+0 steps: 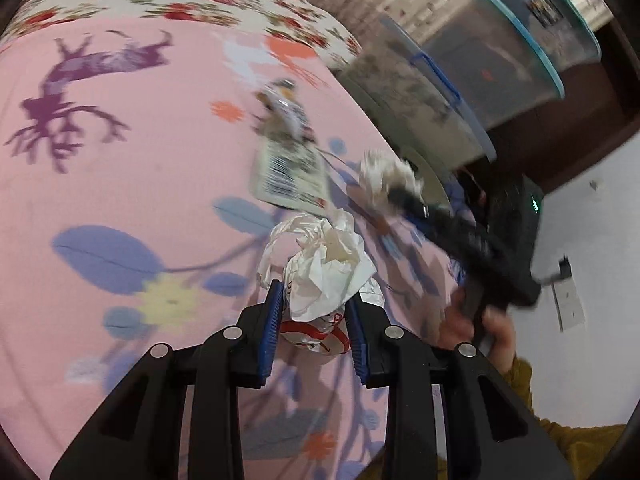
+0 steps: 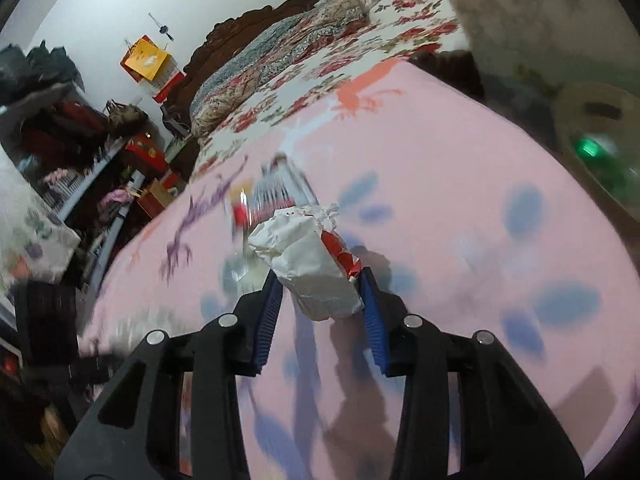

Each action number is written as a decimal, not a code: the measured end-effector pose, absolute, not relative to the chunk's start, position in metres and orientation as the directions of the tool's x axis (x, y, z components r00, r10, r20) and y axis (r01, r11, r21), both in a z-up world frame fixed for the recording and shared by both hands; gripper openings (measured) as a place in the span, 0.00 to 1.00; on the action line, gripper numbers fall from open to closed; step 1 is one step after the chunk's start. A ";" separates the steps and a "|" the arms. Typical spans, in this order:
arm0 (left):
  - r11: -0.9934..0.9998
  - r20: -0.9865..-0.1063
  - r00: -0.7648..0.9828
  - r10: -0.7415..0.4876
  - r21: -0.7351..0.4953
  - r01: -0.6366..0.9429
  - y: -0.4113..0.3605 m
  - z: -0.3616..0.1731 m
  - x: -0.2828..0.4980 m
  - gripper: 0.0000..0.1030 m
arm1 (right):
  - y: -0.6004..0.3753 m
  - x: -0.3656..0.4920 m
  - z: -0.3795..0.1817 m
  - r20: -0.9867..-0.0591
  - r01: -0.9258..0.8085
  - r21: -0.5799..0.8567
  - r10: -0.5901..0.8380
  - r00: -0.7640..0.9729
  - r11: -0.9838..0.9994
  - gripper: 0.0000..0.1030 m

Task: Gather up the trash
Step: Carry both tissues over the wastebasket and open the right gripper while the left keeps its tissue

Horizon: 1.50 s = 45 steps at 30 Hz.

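The left gripper [image 1: 314, 306] pinches a crumpled white plastic bag with red print [image 1: 324, 276] over the pink flower-printed bedsheet [image 1: 160, 200]. The right gripper [image 2: 320, 292] clamps a crumpled white-and-red paper wrapper [image 2: 312, 264] over the same sheet. Beyond the bag, a flat barcoded packet [image 1: 290, 172] lies on the sheet; open pink cloth spreads leftward. Past the sheet's right edge stand 3 clear blue-rimmed plastic tubs [image 1: 500, 64], contents blurred.

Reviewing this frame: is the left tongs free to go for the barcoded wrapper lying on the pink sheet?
Probably not yet. The left tongs are shut on crumpled white paper, so the jaws are occupied. The barcoded wrapper lies just beyond on the pink sheet with nothing blocking the path.
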<state>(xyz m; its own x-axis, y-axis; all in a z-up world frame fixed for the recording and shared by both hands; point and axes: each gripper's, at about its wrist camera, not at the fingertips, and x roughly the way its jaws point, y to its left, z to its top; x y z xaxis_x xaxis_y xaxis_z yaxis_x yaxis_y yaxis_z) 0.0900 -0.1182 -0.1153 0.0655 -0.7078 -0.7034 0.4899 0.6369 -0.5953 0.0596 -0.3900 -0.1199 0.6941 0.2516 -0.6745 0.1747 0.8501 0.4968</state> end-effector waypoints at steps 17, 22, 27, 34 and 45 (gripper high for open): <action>0.493 -0.736 -0.102 -0.670 -0.542 0.681 -0.287 -0.098 0.083 0.28 | -0.486 -0.054 -0.104 -0.588 0.360 0.517 0.017 0.809 0.777 0.40; 0.435 -0.737 -0.101 -0.668 -0.497 0.751 -0.374 -0.078 0.093 0.28 | -0.556 -0.071 -0.095 -0.559 0.473 0.524 -0.133 0.818 0.708 0.40; 0.424 -0.756 -0.107 -0.646 -0.472 0.773 -0.456 -0.081 0.101 0.28 | -0.615 -0.076 -0.099 -0.558 0.547 0.540 -0.213 0.802 0.640 0.40; 0.460 -0.792 -0.063 -0.608 -0.416 0.784 -0.506 -0.101 0.106 0.28 | -0.640 -0.065 -0.110 -0.566 0.557 0.548 -0.213 0.796 0.624 0.40; 0.495 -0.789 0.090 -0.608 -0.289 0.819 -0.475 -0.093 0.091 0.29 | -0.584 -0.082 -0.100 -0.516 0.518 0.561 -0.217 0.829 0.646 0.41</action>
<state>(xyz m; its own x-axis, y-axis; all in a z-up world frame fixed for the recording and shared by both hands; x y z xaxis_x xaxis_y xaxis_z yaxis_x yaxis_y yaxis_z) 0.0911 -0.4753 -0.0929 0.0901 -0.6083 -0.7886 0.8193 0.4955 -0.2885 -0.0825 -0.5842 -0.0997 0.8288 -0.2167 -0.5158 0.5179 0.6462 0.5606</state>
